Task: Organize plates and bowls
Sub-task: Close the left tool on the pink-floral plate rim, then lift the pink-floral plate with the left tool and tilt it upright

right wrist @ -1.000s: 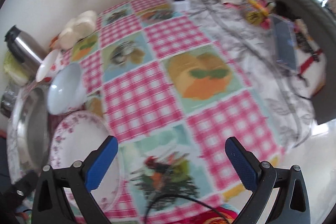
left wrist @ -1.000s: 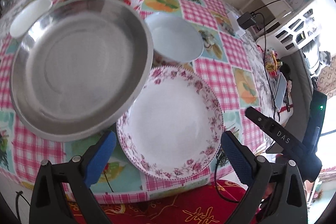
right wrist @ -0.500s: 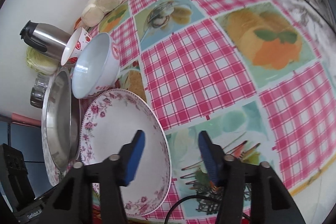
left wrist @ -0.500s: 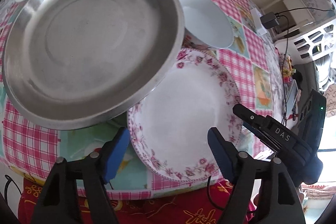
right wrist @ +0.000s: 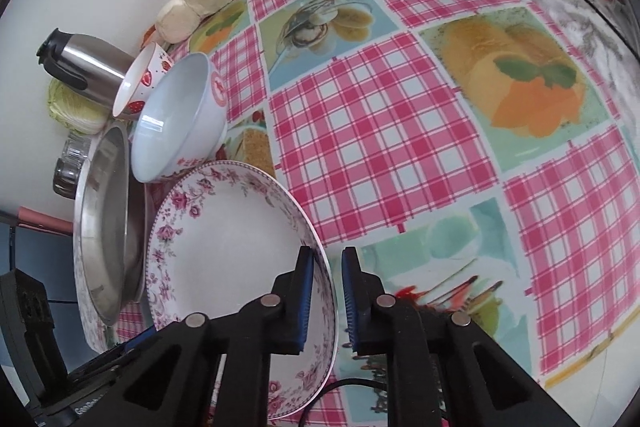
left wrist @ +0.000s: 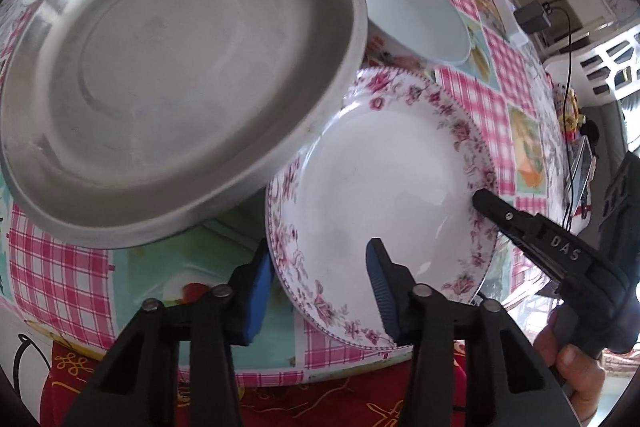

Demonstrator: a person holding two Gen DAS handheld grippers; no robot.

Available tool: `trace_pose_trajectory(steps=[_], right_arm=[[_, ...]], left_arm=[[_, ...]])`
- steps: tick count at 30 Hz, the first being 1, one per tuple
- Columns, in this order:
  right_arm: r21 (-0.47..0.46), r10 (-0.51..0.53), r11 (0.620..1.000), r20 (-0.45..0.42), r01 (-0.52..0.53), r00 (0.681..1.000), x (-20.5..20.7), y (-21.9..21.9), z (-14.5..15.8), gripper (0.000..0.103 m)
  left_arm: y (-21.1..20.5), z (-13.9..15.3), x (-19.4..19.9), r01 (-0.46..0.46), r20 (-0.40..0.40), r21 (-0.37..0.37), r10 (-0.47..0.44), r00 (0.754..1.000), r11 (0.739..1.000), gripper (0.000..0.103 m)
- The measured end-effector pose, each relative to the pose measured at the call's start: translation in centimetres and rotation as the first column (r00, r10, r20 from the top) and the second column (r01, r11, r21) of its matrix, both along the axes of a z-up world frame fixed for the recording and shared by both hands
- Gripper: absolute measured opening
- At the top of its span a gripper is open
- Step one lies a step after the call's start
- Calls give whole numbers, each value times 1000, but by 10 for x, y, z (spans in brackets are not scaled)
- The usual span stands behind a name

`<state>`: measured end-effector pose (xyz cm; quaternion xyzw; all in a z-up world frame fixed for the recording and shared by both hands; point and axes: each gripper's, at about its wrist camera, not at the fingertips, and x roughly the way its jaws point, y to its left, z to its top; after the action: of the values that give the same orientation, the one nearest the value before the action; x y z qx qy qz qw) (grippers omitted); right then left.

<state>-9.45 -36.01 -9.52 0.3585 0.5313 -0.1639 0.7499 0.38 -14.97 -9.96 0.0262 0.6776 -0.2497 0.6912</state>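
1. The floral plate (left wrist: 380,187) is lying on the checked tablecloth (right wrist: 380,131), near the front edge, its left rim tucked under the steel pan (left wrist: 168,67).
2. The left gripper (left wrist: 320,287) is straddling the plate's near rim, one blue pad outside, one over the plate; its jaws have just been closing, still about a third open, and I cannot tell whether they are pressing yet.
3. The right gripper (right wrist: 326,297) is pinching the plate's right rim, having just closed until nearly shut.
4. A white bowl (right wrist: 180,119) is sitting behind the plate, touching the pan.
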Motion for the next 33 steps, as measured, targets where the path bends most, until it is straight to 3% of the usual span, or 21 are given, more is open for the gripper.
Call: trace_pose_trajectory(steps=[6, 17, 20, 24, 33], right_arm=[[15, -50, 999, 4, 50, 999, -15, -11, 0, 16], [108, -107, 989, 53, 100, 993, -32, -29, -10, 16], [121, -108, 988, 64, 100, 992, -28, -27, -13, 14], [116, -109, 988, 66, 101, 992, -27, -26, -13, 13], [64, -165, 985, 66, 161, 984, -44, -37, -4, 12]], left_arm=[[-13, -7, -3, 23, 8, 18, -23, 1000, 1000, 35], [-13, -8, 0, 7, 39, -13, -7, 999, 1000, 33], [-14, -10, 11, -12, 40, -16, 12, 999, 1000, 25], [-14, -11, 13, -16, 51, -17, 17, 999, 1000, 23], [-30, -12, 13, 71, 56, -50, -68, 996, 996, 18]])
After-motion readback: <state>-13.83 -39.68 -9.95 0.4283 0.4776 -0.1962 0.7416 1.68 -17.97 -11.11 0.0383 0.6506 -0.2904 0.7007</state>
